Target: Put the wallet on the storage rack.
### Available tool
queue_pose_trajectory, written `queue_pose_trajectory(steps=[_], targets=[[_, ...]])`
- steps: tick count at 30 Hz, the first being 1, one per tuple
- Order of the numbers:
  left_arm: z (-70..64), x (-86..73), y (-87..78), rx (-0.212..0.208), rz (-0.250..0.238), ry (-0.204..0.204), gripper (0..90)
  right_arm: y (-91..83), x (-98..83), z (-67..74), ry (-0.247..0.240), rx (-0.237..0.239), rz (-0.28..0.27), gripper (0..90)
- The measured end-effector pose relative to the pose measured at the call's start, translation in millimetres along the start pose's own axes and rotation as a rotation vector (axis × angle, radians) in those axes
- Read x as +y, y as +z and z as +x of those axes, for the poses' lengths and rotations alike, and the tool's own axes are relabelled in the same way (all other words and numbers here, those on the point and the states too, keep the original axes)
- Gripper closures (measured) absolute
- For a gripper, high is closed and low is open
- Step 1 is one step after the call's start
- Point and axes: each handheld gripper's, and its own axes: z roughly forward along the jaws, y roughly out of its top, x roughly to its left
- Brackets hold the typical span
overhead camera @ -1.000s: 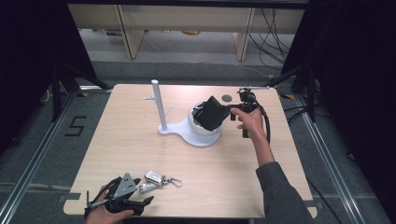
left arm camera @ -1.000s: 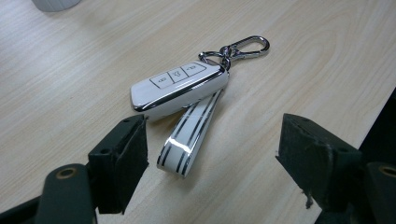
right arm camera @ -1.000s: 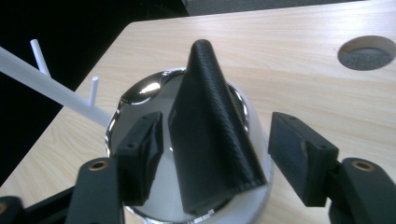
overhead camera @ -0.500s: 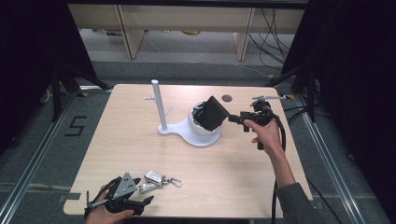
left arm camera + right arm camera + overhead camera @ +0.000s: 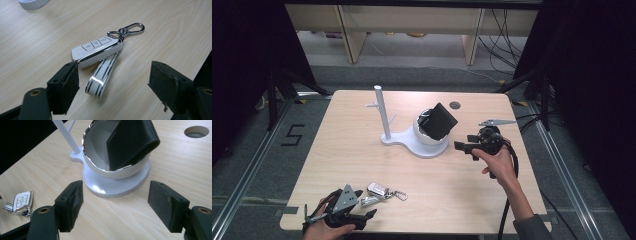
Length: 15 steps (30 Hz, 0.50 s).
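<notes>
Wallet (image 5: pixel 439 121), black leather, now stands tilted in the white bowl stand (image 5: pixel 424 145), free of the right gripper (image 5: pixel 462 146), which has drawn back toward the person, its jaws just opened wide, nothing between them. Left gripper (image 5: pixel 362 216) stays put, jaws apart by the key fob (image 5: pixel 378 190).

Lab recording bay, pale wooden table (image 5: pixel 362 150) on grey floor, black curtains (image 5: pixel 242 75), loose cables (image 5: pixel 504 35), floor tape marks (image 5: pixel 292 135)

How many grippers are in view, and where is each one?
2. The left gripper rests at the table's near left edge, jaws open beside the car key. The right gripper is held right of the white stand, jaws open and empty.
</notes>
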Motion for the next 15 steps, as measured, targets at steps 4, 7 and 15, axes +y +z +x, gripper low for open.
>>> queue_pose_trajectory(steps=[4,7,15], targets=[[-0.6,1.5,-0.1,-0.009,-0.015,-0.01,23.7,2.6,-7.8,2.8,-0.006,0.011,0.004,29.3],[0.1,2.6,-1.3,-0.007,-0.004,0.0,23.6,3.0,-13.3,4.0,-0.001,0.014,0.013,29.2],[1.8,2.7,-3.2,-0.003,-0.005,0.0,23.6,4.5,-30.2,16.3,-0.027,0.009,0.025,29.2]])
